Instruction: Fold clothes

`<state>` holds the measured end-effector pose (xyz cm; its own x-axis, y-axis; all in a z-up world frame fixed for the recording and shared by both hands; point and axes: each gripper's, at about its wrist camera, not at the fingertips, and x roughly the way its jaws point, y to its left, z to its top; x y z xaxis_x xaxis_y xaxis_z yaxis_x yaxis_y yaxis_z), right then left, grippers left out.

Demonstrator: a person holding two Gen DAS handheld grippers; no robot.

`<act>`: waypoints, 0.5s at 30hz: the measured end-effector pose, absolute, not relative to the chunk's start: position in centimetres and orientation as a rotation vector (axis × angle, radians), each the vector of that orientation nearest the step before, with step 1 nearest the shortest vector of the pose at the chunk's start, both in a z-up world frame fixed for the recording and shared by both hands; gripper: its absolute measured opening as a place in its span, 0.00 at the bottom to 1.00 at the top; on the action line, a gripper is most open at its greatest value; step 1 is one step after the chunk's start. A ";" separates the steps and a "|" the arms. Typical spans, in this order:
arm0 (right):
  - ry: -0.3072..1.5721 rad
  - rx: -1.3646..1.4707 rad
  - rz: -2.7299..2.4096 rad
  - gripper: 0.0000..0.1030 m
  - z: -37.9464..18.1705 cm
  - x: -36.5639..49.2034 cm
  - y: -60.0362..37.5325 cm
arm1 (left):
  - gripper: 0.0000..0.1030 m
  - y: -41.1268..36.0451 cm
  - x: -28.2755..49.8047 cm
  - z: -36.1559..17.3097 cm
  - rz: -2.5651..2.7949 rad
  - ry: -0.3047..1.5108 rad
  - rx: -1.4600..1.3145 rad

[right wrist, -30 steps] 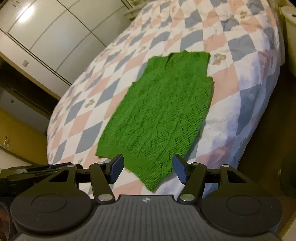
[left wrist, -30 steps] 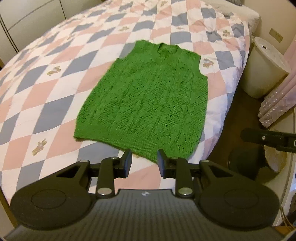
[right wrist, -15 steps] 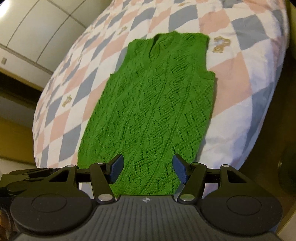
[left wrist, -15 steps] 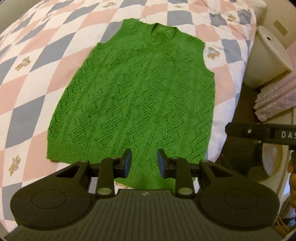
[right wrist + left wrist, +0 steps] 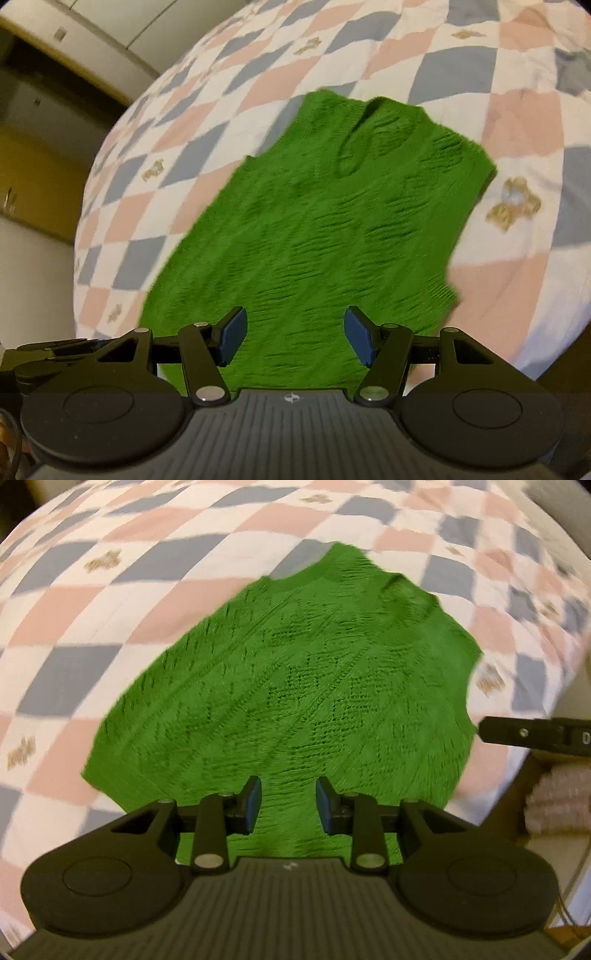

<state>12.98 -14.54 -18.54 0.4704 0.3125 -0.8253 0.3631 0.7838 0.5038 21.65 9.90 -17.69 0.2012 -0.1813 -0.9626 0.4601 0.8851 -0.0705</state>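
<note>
A green knitted sleeveless vest (image 5: 295, 686) lies flat on the bed, hem toward me and V-neck (image 5: 369, 144) at the far end. My left gripper (image 5: 288, 805) hovers open over the hem area with nothing between its blue pads. My right gripper (image 5: 293, 334) is open wider, also above the lower part of the vest (image 5: 314, 240), empty. The right gripper's finger (image 5: 532, 734) pokes in at the right edge of the left wrist view. Both views are motion-blurred.
The bed carries a quilt (image 5: 74, 627) of pink, grey and white diamonds with small bear prints. White wardrobe doors (image 5: 110, 26) stand beyond the bed on the left. A pink ruffled fabric (image 5: 557, 797) sits beside the bed's right edge.
Both grippers have moved forward and lower over the vest, which now fills more of each view. The white bin has left the left wrist view. Both stay open.
</note>
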 end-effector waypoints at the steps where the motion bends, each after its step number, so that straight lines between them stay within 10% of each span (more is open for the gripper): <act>1: 1.116 0.699 -0.014 0.59 -19.2 13.2 -16.1 | 0.26 9.0 21.4 -18.0 -0.435 1.304 0.236; 15: 1.155 0.722 -0.009 0.59 -24.5 14.6 -25.1 | 0.26 -2.8 25.6 -21.5 -0.504 1.284 0.335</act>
